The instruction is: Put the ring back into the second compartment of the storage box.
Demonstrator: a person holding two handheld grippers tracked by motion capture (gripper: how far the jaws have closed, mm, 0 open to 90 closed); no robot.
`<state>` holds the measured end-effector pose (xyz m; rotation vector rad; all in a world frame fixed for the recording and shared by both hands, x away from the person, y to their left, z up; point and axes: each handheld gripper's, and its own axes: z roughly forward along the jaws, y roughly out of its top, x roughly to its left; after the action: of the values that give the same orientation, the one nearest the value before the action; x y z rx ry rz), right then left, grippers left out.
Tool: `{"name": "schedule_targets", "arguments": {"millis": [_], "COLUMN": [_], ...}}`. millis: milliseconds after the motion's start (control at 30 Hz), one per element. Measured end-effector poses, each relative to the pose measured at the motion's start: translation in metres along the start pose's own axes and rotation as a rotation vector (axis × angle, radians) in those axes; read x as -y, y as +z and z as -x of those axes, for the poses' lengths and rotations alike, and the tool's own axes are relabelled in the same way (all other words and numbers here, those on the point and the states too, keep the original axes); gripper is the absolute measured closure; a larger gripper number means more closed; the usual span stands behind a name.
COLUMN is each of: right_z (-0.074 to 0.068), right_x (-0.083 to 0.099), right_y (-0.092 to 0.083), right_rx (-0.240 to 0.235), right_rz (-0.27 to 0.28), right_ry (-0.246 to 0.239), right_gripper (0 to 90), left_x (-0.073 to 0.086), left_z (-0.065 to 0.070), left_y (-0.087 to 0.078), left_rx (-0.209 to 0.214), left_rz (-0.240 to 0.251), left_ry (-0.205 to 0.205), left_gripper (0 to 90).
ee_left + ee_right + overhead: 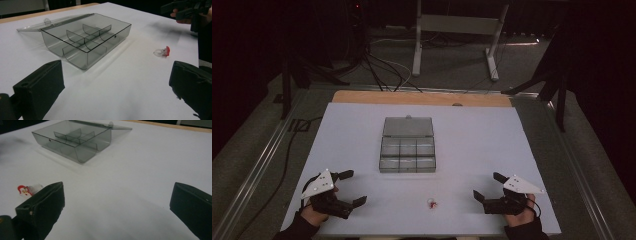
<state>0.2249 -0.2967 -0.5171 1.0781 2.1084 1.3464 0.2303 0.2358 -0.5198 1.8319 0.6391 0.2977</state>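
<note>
Two grippers are resting low over the near edge of the white table top (492, 145), one in each of your hands. You are holding the left gripper (346, 188) at the near left corner with its jaws spread wide and nothing between them. You are holding the right gripper (489, 186) at the near right, jaws likewise wide apart and bare. The small ring with a red charm (432, 203) is lying flat on the sheet between the two grippers, near the front edge, touching neither. The clear compartment box (407, 153) is sitting at the table's middle, lid (408, 126) folded back flat behind it, compartments bare. A wooden strip (422, 98) is showing along the far edge. The room beyond is lying dark: grey floor, black cables (384, 70), a white table frame (457, 30).
</note>
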Motion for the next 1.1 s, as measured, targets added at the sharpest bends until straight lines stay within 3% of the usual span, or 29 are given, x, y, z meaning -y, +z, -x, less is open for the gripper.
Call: {"name": "schedule_targets", "arguments": {"millis": [467,900,1100], "right_z": [0.000,-0.007,-0.012], "right_x": [-0.002,-0.021,-0.034], "right_y": [0.001,-0.007,-0.009], "right_rx": [0.024,0.008,-0.023], "right_rz": [-0.035,0.042,0.086], "right_ry": [0.022,0.040,0.084], "right_gripper": [0.0,0.0,0.0], "left_x": [0.000,0.000,0.000], "left_z": [0.000,0.000,0.000], "left_y": [0.000,0.000,0.000], "left_rx": [-0.001,0.002,0.005], "left_rz": [0.001,0.002,0.000], "left_ry": [-0.002,-0.008,-0.008], "left_gripper": [0.2,0.2,0.2]}}
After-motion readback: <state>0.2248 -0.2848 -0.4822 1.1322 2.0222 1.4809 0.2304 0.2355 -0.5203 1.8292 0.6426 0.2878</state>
